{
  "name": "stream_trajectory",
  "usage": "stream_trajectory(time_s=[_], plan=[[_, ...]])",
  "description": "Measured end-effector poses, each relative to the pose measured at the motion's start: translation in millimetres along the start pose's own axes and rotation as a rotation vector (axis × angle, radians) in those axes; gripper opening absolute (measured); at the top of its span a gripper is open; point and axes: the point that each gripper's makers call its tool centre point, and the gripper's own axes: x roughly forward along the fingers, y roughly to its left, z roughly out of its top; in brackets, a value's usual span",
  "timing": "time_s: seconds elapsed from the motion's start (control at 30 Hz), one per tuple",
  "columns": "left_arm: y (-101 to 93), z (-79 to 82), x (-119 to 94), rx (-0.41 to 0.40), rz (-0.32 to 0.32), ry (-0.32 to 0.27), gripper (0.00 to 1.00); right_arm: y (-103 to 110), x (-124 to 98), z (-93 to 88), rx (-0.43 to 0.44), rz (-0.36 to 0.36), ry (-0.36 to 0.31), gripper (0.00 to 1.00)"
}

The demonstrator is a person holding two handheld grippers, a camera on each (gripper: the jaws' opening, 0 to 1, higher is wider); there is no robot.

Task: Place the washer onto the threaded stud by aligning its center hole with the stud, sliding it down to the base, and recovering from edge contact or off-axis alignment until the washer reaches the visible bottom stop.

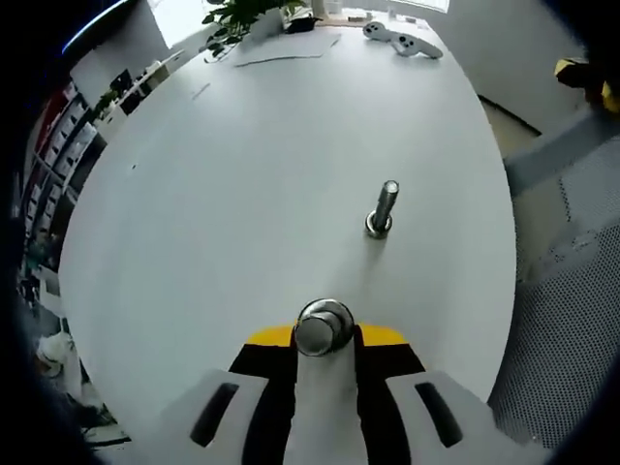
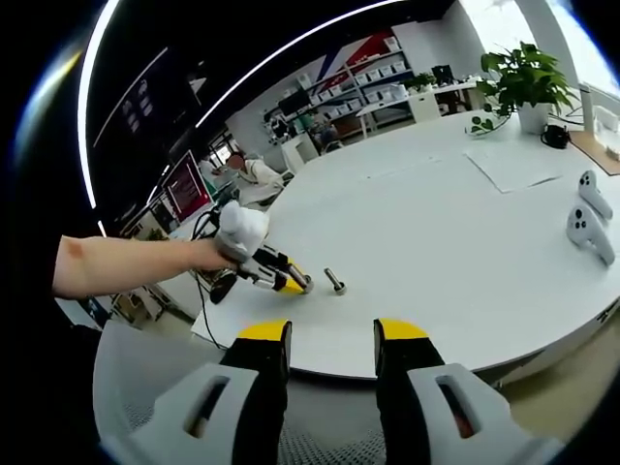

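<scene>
My left gripper (image 1: 325, 334) jaws pinch washer (image 1: 323, 326) flat between tips. Threaded stud (image 1: 382, 208) stands ahead, slightly right, apart, on white desk (image 1: 242, 194). My right gripper (image 2: 331, 339) jaws spread, holding nothing, off desk edge; controllers (image 2: 589, 218) far right.

The left gripper (image 1: 325, 334) is pinched tight on the washer (image 1: 324, 326), held out low over the table (image 1: 242, 194) near its edge by a bare forearm (image 2: 126, 263). The right gripper (image 2: 331, 339) hangs back off that edge, jaws parted.
</scene>
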Motion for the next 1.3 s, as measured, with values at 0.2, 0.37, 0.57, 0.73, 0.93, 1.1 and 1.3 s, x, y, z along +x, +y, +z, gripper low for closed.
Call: stream_trajectory(time_s=[0.2,0.37,0.57,0.73,0.93,1.1,1.3], plan=[[-2.2,-15.7,-22.2,-0.053,0.027,-0.012,0.4,1.8,0.5,-1.2,-0.01,0.01,0.01,0.37],[-6.1,-18.9,-68.5,-0.08,0.056,-0.082,0.45,3.6,0.7,-3.6,-0.021,0.02,0.025,0.37],[-12.7,-5.0,-139.1,-0.139,0.125,-0.231,0.47,4.7,0.4,-5.9,-0.023,0.026,0.036,0.37],[-20.9,5.9,-197.9,-0.209,0.183,-0.363,0.48,2.5,0.8,-6.0,-0.019,0.022,0.039,0.37],[-25.9,-5.1,-244.0,-0.39,0.247,-0.511,0.48,3.6,0.8,-10.0,-0.026,0.029,0.063,0.38],[-33.4,-21.4,-258.8,-0.533,0.292,-0.6,0.48,3.3,0.5,-11.3,-0.026,0.027,0.069,0.39],[-38.9,-45.5,-265.1,-0.642,0.4,-0.67,0.5,3.7,-0.1,-12.7,-0.024,0.028,0.074,0.39]])
